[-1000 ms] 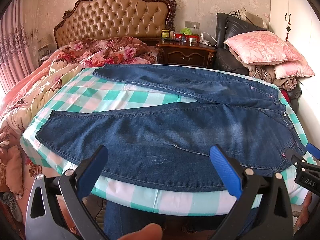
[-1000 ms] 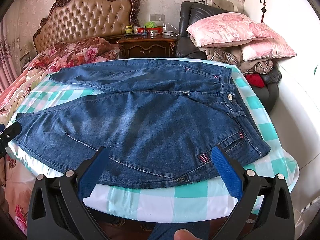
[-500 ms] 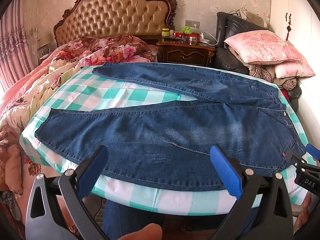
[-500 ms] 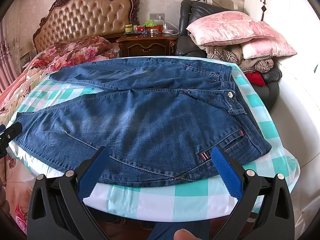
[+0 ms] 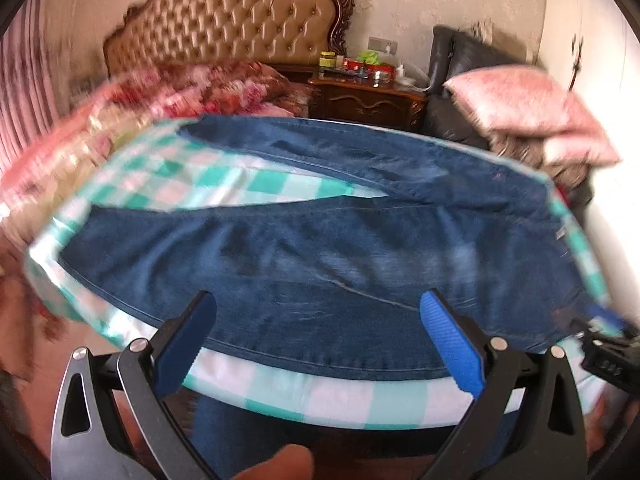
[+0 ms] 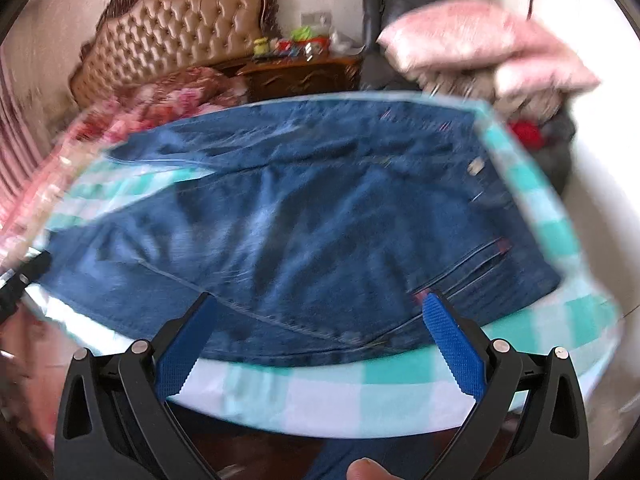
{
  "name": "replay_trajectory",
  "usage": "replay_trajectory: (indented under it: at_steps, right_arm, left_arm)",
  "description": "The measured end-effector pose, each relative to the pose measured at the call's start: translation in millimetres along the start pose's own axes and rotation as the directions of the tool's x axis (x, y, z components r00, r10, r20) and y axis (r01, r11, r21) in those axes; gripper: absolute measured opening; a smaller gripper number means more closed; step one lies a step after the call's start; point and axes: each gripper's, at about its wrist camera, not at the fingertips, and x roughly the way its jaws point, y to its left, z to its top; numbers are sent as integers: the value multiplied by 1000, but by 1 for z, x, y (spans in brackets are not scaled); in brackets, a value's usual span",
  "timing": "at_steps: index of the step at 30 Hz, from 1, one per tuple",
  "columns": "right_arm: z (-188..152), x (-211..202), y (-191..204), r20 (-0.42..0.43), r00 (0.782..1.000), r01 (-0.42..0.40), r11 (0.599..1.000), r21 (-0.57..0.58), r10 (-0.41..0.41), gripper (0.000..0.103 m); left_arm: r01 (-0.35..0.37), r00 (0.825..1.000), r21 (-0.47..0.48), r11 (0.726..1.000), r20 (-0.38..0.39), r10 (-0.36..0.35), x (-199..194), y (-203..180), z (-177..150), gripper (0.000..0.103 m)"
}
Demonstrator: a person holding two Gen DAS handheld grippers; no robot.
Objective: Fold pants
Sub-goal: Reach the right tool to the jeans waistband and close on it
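**Q:** What did the two wrist views show?

**A:** A pair of blue jeans [image 5: 320, 256] lay flat on a bench covered by a green-and-white checked cloth [image 5: 340, 396]. The legs spread in a V towards the left; the waistband sat at the right. Both views were blurred.

**Q:** And the grippers?

**A:** The left gripper [image 5: 320, 344] hovered over the near leg's lower edge, its blue pads spread wide and grasping nothing. The right gripper [image 6: 316, 344] hung near the hip pocket [image 6: 460, 280], likewise released and empty.

**Q:** How might the fold be done well?

**A:** Probably by pinching the near leg's outer seam at two well-spaced spots, catching both denim layers but not the cloth beneath, then lifting evenly and laying it onto the far leg [image 5: 360, 152] so the seams met.

**Q:** Anything behind?

**A:** A tufted headboard [image 5: 232, 24] and pink pillows [image 5: 528, 108].
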Motion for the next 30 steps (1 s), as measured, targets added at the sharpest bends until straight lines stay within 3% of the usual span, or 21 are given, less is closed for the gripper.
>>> replay_trajectory:
  at_steps: [2,6,8,11,14,17,20,23,26,28,30]
  right_arm:
    - [10,7,-16,-41,996,-80,996,47,82,99]
    - [56,19,-62,-39,998,-53,996,68,55,99]
    - [97,34,-97,-24,1000,-5,997,83,7,99]
    - [162,79,-161,-58,997,61,984,168,-52,99]
    - [219,139,-212,-147,977,171,978,121,-153,92]
    - [244,183,-243,-240,955,204,973,109,-173,83]
    - [263,211,-243,-243,941,241,971,-13,-237,83]
    - [276,234,-224,-229,949,186,971,-152,-217,82]
    - [284,258,-210,-250,932,184,937,-297,-262,83]
    - [289,270,-211,-279,927,158,936,-316,-250,83]
    - [292,272,-211,-295,937,88,943,-321,-188,69]
  left_arm:
    - [96,995,-21,995,25,-95,0,11,-4,102]
    - [72,997,36,997,-11,-72,9,25,-13,102]
    - [105,993,46,993,-57,-103,17,36,-23,102]
    - [140,983,-19,990,-114,-142,28,55,-33,102]
    - [128,978,-64,990,-156,-137,39,69,-40,102]
    - [114,976,-91,989,-175,-129,45,82,-41,102]
    - [89,977,-96,991,-187,-106,50,91,-39,102]
    - [68,974,-107,992,-207,-89,58,97,-33,102]
    - [56,972,-110,992,-219,-79,64,100,-29,102]
    - [54,974,-106,993,-213,-76,65,102,-24,102]
    - [58,976,-110,992,-201,-79,65,104,-20,102]
